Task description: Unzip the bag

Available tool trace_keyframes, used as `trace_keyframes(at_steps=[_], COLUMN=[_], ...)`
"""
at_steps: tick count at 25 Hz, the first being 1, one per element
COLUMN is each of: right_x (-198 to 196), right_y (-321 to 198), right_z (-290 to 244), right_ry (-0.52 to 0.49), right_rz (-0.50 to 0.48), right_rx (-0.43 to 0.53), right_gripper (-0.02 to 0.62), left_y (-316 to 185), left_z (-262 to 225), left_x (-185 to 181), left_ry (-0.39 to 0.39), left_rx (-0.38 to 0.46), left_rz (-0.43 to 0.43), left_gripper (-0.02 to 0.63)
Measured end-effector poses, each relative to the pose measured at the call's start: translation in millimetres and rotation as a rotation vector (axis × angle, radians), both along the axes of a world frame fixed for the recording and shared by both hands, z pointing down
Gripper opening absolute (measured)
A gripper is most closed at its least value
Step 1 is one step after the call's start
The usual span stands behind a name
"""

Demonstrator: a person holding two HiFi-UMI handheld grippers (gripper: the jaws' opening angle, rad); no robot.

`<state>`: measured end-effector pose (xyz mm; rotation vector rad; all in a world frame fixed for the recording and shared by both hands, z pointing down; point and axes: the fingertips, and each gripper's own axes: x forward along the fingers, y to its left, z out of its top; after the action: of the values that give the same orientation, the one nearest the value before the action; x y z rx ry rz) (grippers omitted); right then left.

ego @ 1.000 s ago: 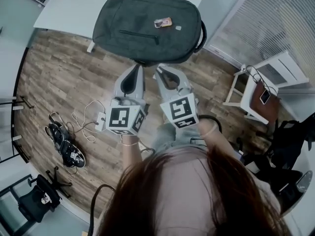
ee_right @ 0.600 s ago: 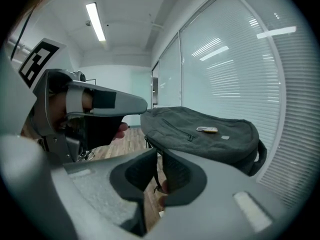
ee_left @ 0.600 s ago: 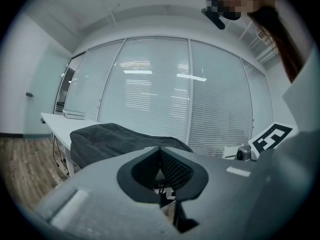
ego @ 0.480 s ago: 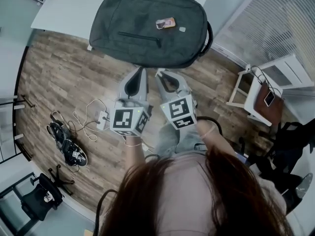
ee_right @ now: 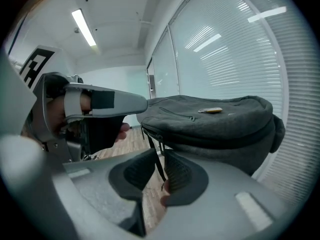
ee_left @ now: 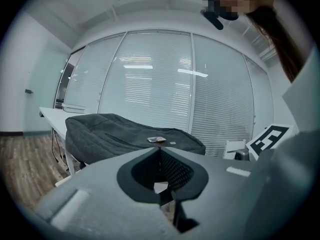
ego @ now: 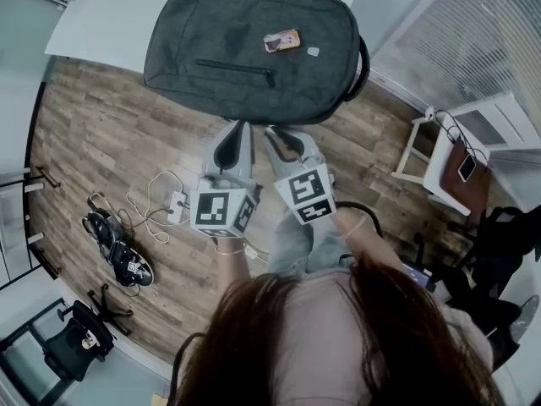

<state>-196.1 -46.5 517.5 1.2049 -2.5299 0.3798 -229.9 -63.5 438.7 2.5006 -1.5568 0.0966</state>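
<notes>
A dark grey backpack lies flat on a white table, with a small orange tag and a shut front-pocket zip on top. Both grippers hover side by side over the floor, just short of its near edge. My left gripper is shut and empty, pointing at the backpack. My right gripper stands open by a narrow gap. A black strap hanging from the backpack shows in that gap; I cannot tell whether it lies between the pads.
A white chair with a phone and cable stands at the right. Cables and a white adapter lie on the wooden floor at the left, beside a black tangle. An office chair is at lower left. Window blinds are behind the table.
The head view has drifted, so the backpack sits a little lower and further left. Both grippers keep their places side by side at its near edge.
</notes>
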Motion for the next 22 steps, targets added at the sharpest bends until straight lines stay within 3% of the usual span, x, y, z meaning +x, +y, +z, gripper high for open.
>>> trace_keyframes(at_steps=[8,16,22], right_x=[-5.6,-5.9,-5.2], right_y=[-6.4,-12.9,-13.0], right_z=[14.1,3.1,-2.5], right_ry=[-0.028,-0.207,-0.243], right_rz=[0.017,0.066,0.093], right_rx=[-0.049,-0.07,-0.06], right_gripper=[0.078,0.077,0.024], left_y=[-9.0,-14.9,-24.8], left_z=[15.3,25.8,25.6], left_x=[-6.3,-8.8,-5.1], left_ry=[-0.052,-0.056,-0.045], left_rx=[-0.015,-0.034,-0.042], left_rz=[0.01,0.009,0.014], left_gripper=[0.011,0.011,0.011])
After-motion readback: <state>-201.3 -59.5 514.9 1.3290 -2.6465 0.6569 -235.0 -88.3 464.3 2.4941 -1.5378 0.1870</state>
